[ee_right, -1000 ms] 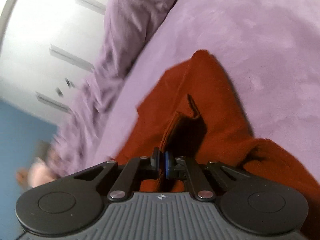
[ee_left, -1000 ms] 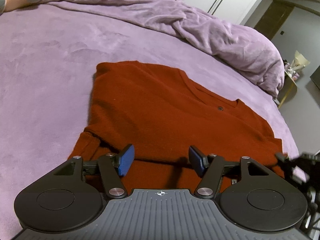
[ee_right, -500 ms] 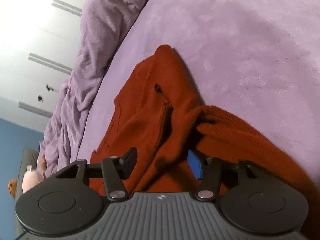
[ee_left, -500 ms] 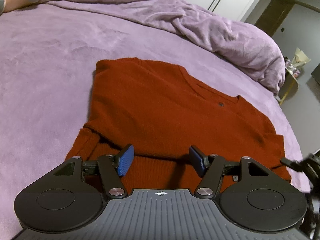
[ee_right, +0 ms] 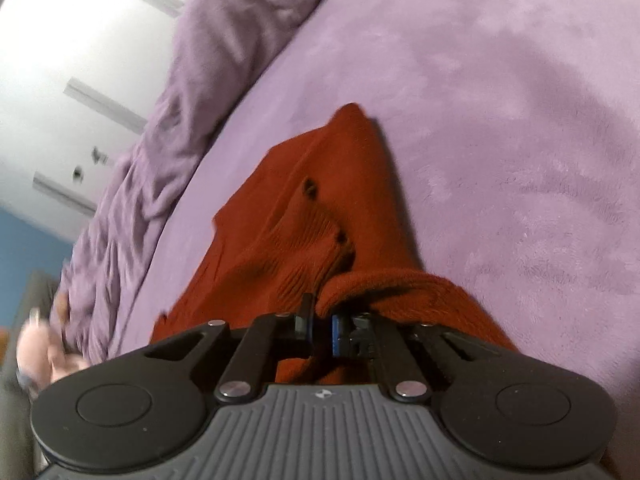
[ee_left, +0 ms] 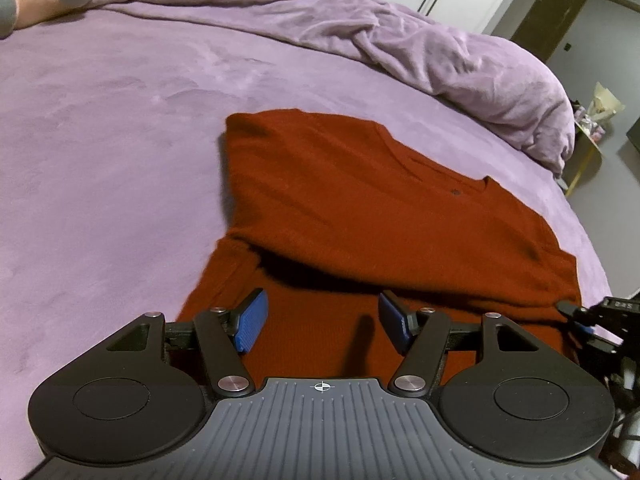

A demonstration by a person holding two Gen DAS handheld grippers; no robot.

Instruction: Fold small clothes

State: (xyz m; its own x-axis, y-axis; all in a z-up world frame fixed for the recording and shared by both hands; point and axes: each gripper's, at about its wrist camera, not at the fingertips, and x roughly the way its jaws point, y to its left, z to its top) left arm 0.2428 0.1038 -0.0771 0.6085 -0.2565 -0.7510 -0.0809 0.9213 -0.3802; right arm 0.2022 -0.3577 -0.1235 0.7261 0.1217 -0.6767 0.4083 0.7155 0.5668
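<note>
Left wrist view: my left gripper (ee_left: 320, 322) hovers spread wide over the rust sweater's (ee_left: 360, 208) near hem; the sweater lies flat on the purple bed (ee_left: 100, 152), stretching toward one o'clock.

Right wrist view: my right gripper (ee_right: 321, 330) has just closed, pinching a sweater fold at twelve o'clock.

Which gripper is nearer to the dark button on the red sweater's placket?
Right. The right gripper has just closed on sweater fabric right below the placket, with the button just ahead. The left gripper hangs open over the hem, with the sweater's body between it and the button.
</note>
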